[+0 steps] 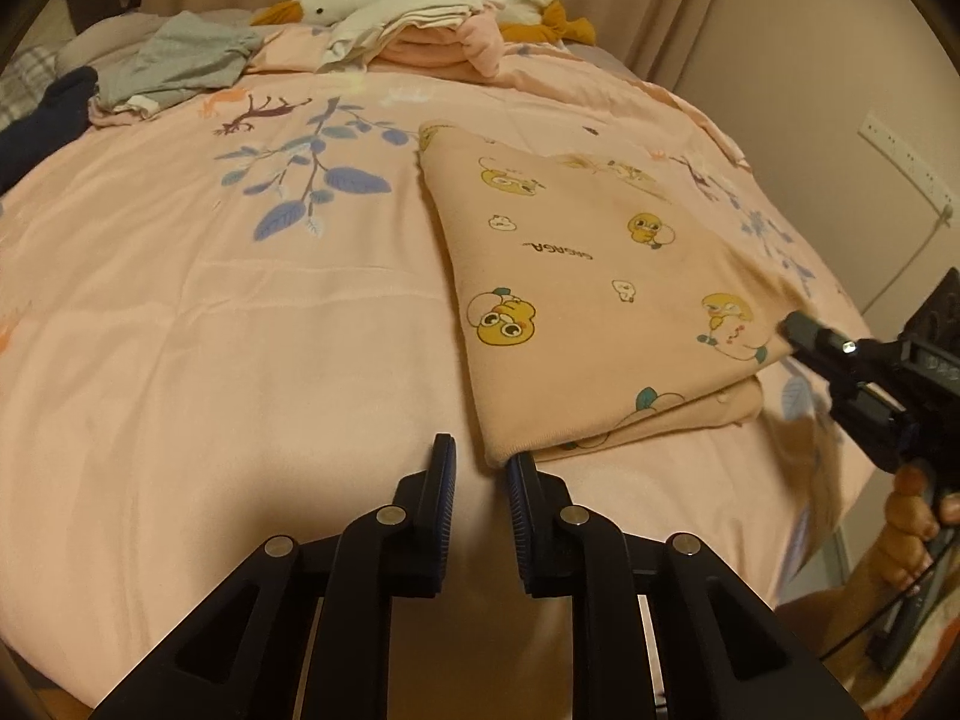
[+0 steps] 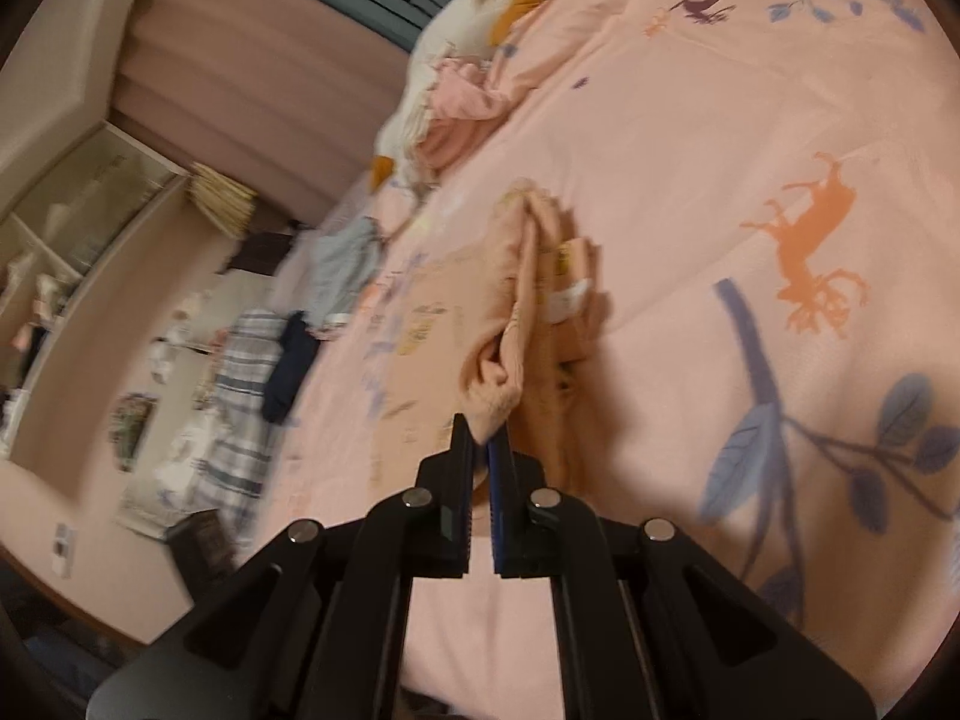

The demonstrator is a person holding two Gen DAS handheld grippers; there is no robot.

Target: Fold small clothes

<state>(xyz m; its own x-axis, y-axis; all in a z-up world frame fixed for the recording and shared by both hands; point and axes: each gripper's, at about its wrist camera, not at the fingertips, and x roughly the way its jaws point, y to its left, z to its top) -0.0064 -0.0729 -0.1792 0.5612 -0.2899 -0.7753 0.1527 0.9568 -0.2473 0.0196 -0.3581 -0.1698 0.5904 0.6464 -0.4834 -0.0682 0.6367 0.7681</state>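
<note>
1. The peach duck-print garment (image 1: pixel 600 276) lies folded on the pink floral bedspread (image 1: pixel 240 330), right of the bed's middle in the left wrist view.
2. Its long axis runs from the near folded corner, just in front of the left gripper (image 1: pixel 480 468), away toward the head of the bed and the plush goose (image 1: pixel 372 0); the printed lettering reads upside down from this side.
3. The left gripper's jaws stand a narrow gap apart with only bedspread between them. The right-hand pad sits just beside the garment's near corner; whether it touches cannot be told. It grips nothing.
4. The right gripper (image 2: pixel 487 438) is clenched on a bunched edge of the same garment. From the pinch, the cloth stretches away up the frame in a raised ridge, with a white label (image 2: pixel 570 297) showing on it.
5. Only the left wrist view shows the garment's flat printed top, its doubled layers at the near edge, and the right gripper (image 1: pixel 798 327) from outside, pinching the right-hand corner, with the person's fingers (image 1: pixel 912 516) on its handle.
6. Only the right wrist view shows the shelving (image 2: pixel 72 228) and striped cloth (image 2: pixel 240 396) beyond the bed; that view is blurred.
7. Both views show a folded pile (image 1: pixel 420 42) by the goose, a grey garment (image 1: pixel 180 60) and a dark navy one (image 1: pixel 48 120), well apart from the duck-print piece.
</note>
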